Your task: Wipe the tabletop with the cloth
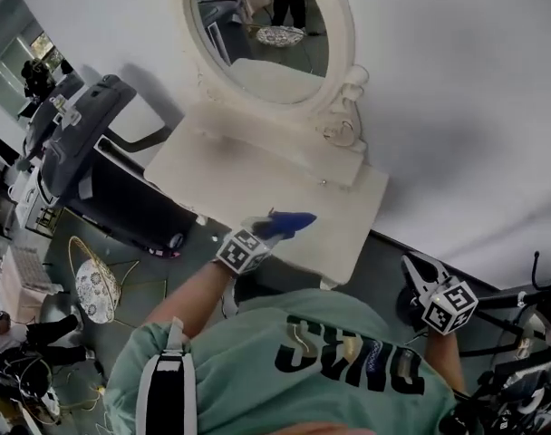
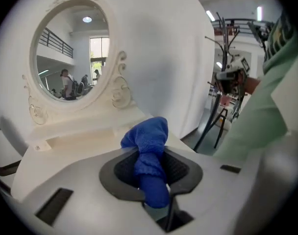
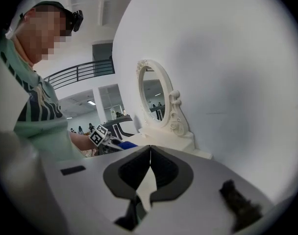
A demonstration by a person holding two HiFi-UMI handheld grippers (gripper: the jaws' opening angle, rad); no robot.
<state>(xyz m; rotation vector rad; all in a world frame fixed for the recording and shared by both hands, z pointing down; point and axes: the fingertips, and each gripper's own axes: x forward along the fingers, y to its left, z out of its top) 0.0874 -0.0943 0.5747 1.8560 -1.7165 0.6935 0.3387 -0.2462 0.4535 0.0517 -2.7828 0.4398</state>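
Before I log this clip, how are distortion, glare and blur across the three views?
Head view: even, soft light, no glare, the blue cloth crisp against the white tabletop. Left gripper view: heavy fisheye bending, dark corners, a bright window reflected in the mirror. Right gripper view: same fisheye vignette, a mosaic patch at upper left.

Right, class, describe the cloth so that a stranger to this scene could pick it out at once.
Find the white dressing table with the oval mirror against the white wall. Near its front edge, the left hand-held gripper is shut on the cloth: bunched, fluffy and bright blue, the only strong colour against that pale furniture.
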